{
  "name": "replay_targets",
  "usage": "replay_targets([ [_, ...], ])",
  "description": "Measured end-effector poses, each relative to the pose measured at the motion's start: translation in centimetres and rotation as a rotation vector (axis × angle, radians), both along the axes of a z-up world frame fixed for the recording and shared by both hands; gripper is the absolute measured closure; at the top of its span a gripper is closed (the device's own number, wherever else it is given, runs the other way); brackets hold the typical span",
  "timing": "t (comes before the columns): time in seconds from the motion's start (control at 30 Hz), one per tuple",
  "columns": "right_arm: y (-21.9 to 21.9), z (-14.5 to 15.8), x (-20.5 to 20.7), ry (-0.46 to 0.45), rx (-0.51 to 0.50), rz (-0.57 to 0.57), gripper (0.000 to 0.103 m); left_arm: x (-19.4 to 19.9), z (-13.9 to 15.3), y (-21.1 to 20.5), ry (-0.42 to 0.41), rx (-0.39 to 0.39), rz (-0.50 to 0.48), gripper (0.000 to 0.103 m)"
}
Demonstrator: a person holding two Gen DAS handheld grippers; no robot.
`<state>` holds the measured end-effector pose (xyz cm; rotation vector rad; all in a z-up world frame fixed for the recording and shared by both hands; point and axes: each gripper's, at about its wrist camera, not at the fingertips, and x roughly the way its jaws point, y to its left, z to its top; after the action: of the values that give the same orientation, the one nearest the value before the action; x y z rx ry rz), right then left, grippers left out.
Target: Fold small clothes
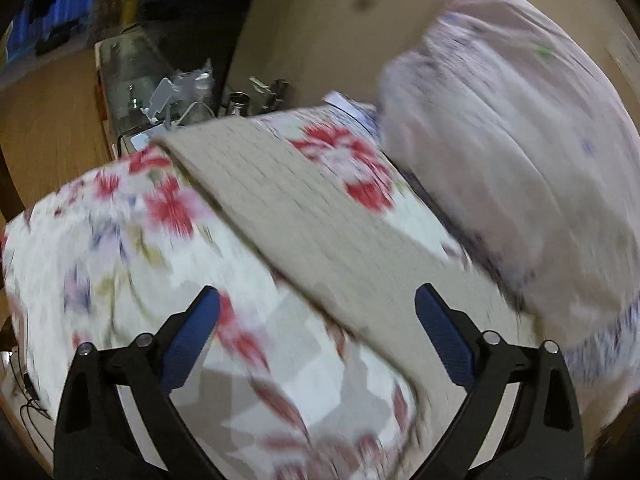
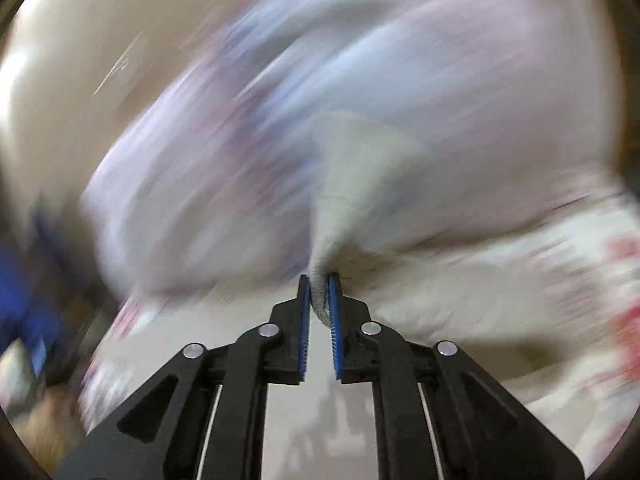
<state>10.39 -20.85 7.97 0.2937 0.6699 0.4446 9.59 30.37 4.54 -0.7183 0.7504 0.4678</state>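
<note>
A grey-beige knit garment (image 1: 316, 216) lies as a long band across a white bedsheet with red flowers (image 1: 120, 240). My left gripper (image 1: 316, 312) is open and empty, hovering just above the near part of the garment. In the blurred right wrist view my right gripper (image 2: 319, 292) is shut on a bunched end of the same grey-beige garment (image 2: 360, 172), which rises from between the pads.
A pale pink pillow or quilt with small print (image 1: 520, 140) lies at the right, and shows large and blurred in the right wrist view (image 2: 360, 60). A cluttered side table with metal items (image 1: 180, 96) stands beyond the bed, by a beige wall (image 1: 340, 20).
</note>
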Motion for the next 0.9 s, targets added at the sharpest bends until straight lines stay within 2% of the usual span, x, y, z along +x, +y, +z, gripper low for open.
replay_targets([
  [0.03, 4.2, -2.2, -0.2, 0.094, -0.02, 0.128, 0.063, 0.4, -0.3, 1.1, 0.001, -0.024, 0.011, 0.016],
  [0.07, 6.4, -3.4, -0.7, 0.14, -0.029, 0.189, 0.048, 0.9, -0.9, 2.7, 0.002, -0.068, 0.023, 0.019],
  [0.1, 8.0, -4.3, -1.8, 0.162, -0.022, 0.218, 0.047, 1.4, -1.2, 3.3, 0.006, -0.095, 0.029, 0.026],
  [0.13, 8.3, -4.5, -2.3, 0.168, -0.016, 0.211, 0.041, 1.8, -1.8, 4.4, 0.006, -0.135, 0.038, 0.03],
  [0.2, 7.5, -4.6, -2.3, 0.178, -0.016, 0.157, 0.028, 2.4, -2.6, 5.4, 0.013, -0.168, 0.057, 0.032],
  [0.33, 3.2, -4.5, -1.9, 0.224, -0.009, 0.012, 0.026, 2.8, -3.4, 7.5, -0.011, -0.203, 0.091, 0.039],
  [0.37, 2.3, -5.0, -0.4, 0.238, 0.0, -0.021, 0.025, 3.1, -3.6, 8.0, -0.019, -0.217, 0.1, 0.041],
  [0.53, -0.3, -5.3, -1.6, 0.26, -0.01, -0.098, 0.024, 2.9, -4.1, 10.4, -0.083, -0.343, 0.192, 0.044],
  [0.6, -0.3, -5.5, -1.7, 0.267, -0.017, -0.094, 0.024, 2.7, -4.0, 10.9, -0.092, -0.355, 0.23, 0.062],
  [0.63, -0.3, -5.7, -1.9, 0.271, -0.019, -0.09, 0.024, 2.9, -3.9, 11.0, -0.09, -0.341, 0.226, 0.088],
  [0.67, -0.3, -5.9, -2.1, 0.275, -0.02, -0.087, 0.024, 3.1, -3.7, 11.0, -0.076, -0.323, 0.217, 0.095],
  [0.77, -1.0, -6.1, -2.5, 0.275, -0.02, -0.09, 0.024, 4.7, -1.7, 9.5, -0.03, -0.19, 0.133, 0.097],
  [0.8, -1.1, -6.0, -2.6, 0.274, -0.018, -0.095, 0.023, 5.7, 0.1, 7.9, -0.031, -0.096, 0.064, 0.097],
  [0.9, -3.4, -6.1, -2.8, 0.273, 0.0, -0.136, 0.023, 8.9, 5.4, 0.0, -0.068, 0.179, -0.226, 0.098],
])
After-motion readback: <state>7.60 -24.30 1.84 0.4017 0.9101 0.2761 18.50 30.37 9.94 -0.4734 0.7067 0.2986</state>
